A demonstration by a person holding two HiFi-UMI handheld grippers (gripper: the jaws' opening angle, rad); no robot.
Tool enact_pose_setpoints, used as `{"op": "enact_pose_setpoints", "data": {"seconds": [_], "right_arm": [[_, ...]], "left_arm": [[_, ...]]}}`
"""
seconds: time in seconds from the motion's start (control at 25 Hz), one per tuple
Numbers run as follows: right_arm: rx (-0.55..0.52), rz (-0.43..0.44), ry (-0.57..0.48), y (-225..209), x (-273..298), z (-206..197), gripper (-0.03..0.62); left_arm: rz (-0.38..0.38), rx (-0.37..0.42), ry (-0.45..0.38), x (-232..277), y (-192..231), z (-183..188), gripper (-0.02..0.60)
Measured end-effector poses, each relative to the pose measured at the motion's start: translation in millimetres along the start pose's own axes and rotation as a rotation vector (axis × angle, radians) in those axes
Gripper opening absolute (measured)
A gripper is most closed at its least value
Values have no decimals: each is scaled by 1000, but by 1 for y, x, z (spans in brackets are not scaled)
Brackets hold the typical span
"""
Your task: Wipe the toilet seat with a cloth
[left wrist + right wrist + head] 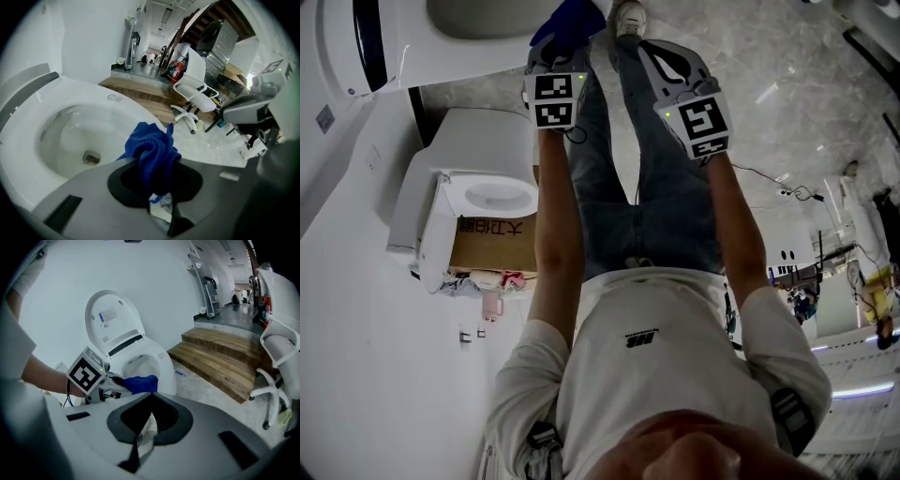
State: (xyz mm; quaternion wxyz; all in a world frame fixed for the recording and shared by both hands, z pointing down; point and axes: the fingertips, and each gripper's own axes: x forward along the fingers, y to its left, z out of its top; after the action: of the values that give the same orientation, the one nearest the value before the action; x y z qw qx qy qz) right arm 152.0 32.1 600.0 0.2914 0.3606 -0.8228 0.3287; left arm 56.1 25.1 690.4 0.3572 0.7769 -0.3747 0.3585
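Pinching the bunched blue cloth (150, 143) in the left hand-held gripper (156, 180), hanging the wad over the front rim of the seat (112, 101), probably for a first stroke with plenty of fabric facing down. Holding the right hand-held gripper (152, 397) pressed together on nothing, off to the side, leaving the toilet free.

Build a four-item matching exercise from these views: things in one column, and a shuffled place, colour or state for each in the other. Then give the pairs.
Things
1. blue terry cloth
2. white plastic toilet lid
3. right tongs
4. wooden plank steps

Place, colour or state
A. raised upright
B. shut, nothing held
C. brown
D. clamped in the left tongs

Pairs: 1-D, 2-A, 3-B, 4-C
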Motion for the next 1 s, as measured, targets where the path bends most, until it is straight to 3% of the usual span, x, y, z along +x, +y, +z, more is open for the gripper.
{"op": "enact_pose_setpoints", "data": {"seconds": [1.0], "right_arm": [[77, -60, -17, -37, -6, 4, -5]], "left_arm": [[-12, 134, -28, 52, -1, 97, 74]]}}
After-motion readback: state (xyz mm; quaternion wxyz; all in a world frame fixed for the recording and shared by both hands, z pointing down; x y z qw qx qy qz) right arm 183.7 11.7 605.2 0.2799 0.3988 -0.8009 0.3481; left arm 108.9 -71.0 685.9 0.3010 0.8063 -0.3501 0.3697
